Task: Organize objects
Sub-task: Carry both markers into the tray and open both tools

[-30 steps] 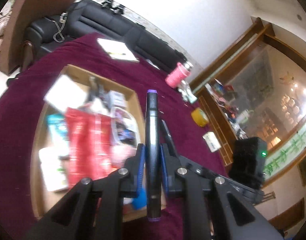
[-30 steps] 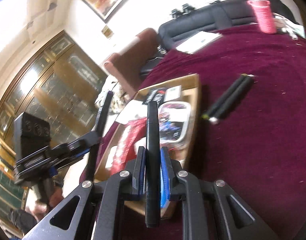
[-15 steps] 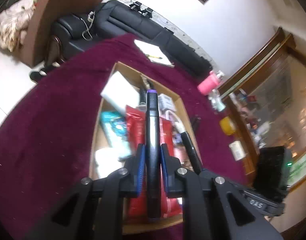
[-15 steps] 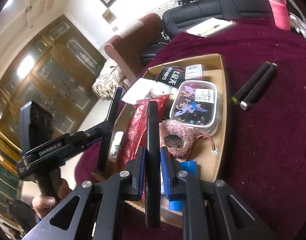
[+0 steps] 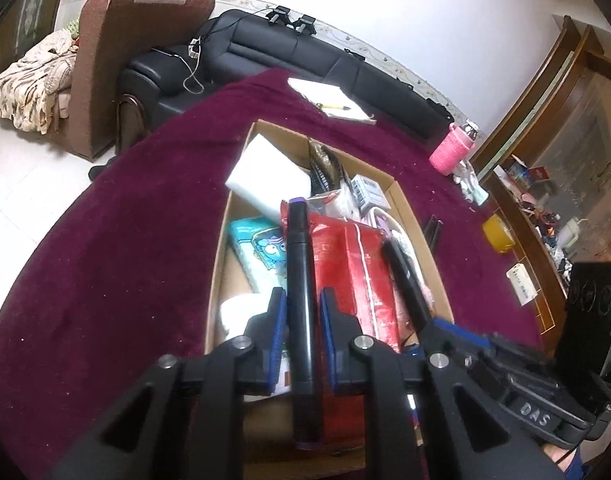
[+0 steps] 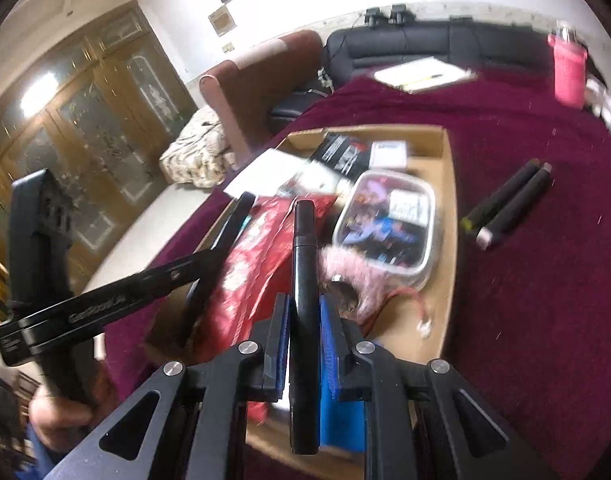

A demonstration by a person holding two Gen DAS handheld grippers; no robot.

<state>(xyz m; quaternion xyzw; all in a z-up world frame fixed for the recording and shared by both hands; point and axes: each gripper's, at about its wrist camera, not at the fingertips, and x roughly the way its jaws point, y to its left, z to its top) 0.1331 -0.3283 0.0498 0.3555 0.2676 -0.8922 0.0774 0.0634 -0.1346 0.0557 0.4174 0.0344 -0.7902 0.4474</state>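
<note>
My left gripper [image 5: 299, 310] is shut on a black marker with purple caps [image 5: 299, 276], held above the near end of an open cardboard box [image 5: 409, 216]. My right gripper [image 6: 303, 314] is shut on a black marker [image 6: 304, 264], also above the box [image 6: 449, 200]. The box holds a red packet [image 5: 353, 264], a teal packet [image 5: 261, 248], a white block [image 5: 265, 172] and a clear plastic case [image 6: 385, 220]. Two more black markers [image 6: 505, 204] lie side by side on the maroon cloth right of the box. The right gripper shows in the left wrist view [image 5: 405, 280]; the left gripper shows in the right wrist view [image 6: 225, 236].
A maroon cloth [image 5: 125, 240] covers the table. A white notepad with a pen [image 5: 331, 100], a pink bottle [image 5: 451, 150], a yellow tape roll [image 5: 497, 232] and a small white box [image 5: 521, 282] lie beyond the box. A black sofa [image 5: 297, 56] and brown armchair [image 5: 105, 60] stand behind.
Both grippers, each still holding its marker, have moved over the box and closer to it; the left view has swung so the box lies straight ahead.
</note>
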